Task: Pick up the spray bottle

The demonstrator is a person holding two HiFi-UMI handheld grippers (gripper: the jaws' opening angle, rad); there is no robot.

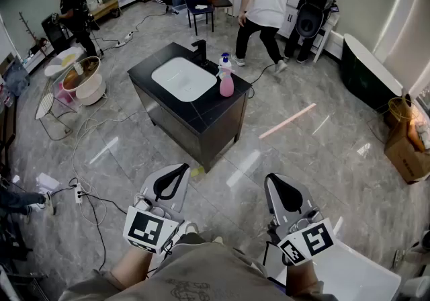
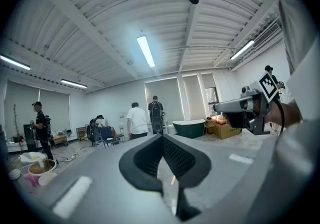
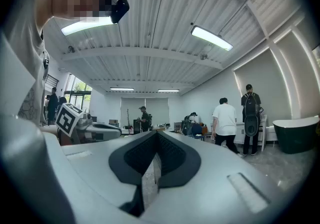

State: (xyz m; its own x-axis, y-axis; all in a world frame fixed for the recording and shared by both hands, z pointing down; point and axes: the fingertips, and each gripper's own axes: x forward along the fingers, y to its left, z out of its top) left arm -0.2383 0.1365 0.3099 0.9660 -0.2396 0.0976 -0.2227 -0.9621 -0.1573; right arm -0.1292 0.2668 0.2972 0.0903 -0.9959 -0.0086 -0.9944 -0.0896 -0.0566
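The pink spray bottle (image 1: 226,80) with a white and blue head stands upright on the black vanity top (image 1: 216,108), at the right of the white sink (image 1: 183,78) and near the black faucet (image 1: 200,52). Both grippers are held low and close to my body, well short of the vanity. My left gripper (image 1: 176,170) is shut with nothing in it, and so is my right gripper (image 1: 279,183). The left gripper view looks up along its shut jaws (image 2: 161,140) at the room and ceiling; the bottle is not in it. The right gripper view shows its own shut gripper (image 3: 156,138) the same way.
Several people stand at the far wall and left side. A chair (image 1: 199,5) is behind the vanity, a dark bathtub (image 1: 366,71) and a cardboard box (image 1: 407,152) at the right, basins (image 1: 82,80) at the left. Cables and a power strip (image 1: 78,191) lie on the floor.
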